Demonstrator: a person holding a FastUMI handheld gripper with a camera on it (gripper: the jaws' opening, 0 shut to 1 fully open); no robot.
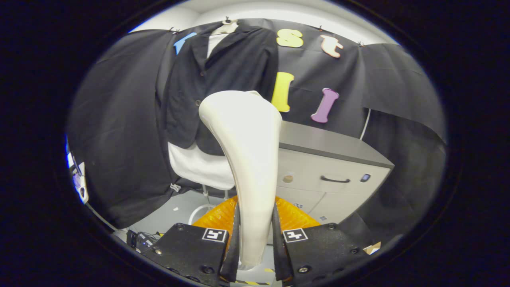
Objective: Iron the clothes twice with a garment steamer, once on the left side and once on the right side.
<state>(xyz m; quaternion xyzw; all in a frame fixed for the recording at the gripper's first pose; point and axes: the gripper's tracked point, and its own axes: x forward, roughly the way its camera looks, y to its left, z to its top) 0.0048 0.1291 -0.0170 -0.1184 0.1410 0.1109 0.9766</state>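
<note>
A: Where is the jacket point(223, 75)?
B: Hanging left of the steamer point(247, 159), over a white shirt point(199, 167).
A: And the claw point(255, 239)?
B: Closed on the steamer's handle. A cabinet point(330, 159) stands right of the steamer.

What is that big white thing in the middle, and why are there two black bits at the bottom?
The camera rides on a hand-held gripper and looks forward along it. The two black bits are its fingers. They squeeze the handle of a white garment steamer, one on each side. The steamer's wide head points at a dark jacket hanging over something white. To the right stands a grey cabinet with a drawer handle. Something orange lies on the floor just past the fingers.
</note>
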